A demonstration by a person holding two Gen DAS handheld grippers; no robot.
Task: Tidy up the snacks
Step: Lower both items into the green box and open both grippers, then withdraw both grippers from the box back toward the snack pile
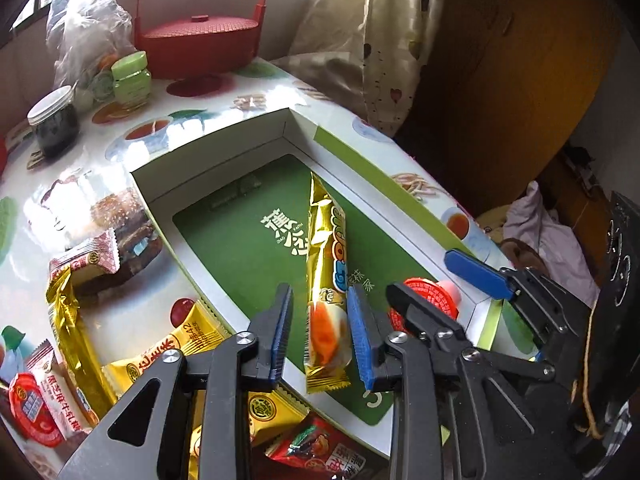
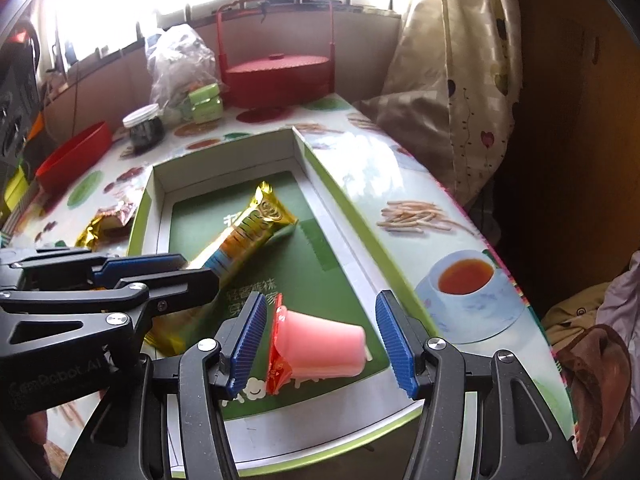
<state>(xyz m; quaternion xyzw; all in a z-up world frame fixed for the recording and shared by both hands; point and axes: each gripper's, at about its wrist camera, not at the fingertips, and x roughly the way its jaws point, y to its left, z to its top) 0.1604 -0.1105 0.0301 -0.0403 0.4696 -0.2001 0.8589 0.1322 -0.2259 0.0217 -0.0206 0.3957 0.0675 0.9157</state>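
Crinkly gold foil bar [image 1: 326,280], glossy pink jelly cup [image 2: 324,346] in shallow cardboard box [image 2: 348,216]; both grippers [image 1: 320,336] [image 2: 322,344] apart; glossy printed surface [image 2: 420,216].

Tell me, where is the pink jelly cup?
The jelly cup lies on its side in the box, between the open right gripper, beside the gold snack.

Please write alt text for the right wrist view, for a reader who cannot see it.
An open claw hovers around a pink jelly cup lying on its side in a shallow green box. A gold snack bar lies behind it.
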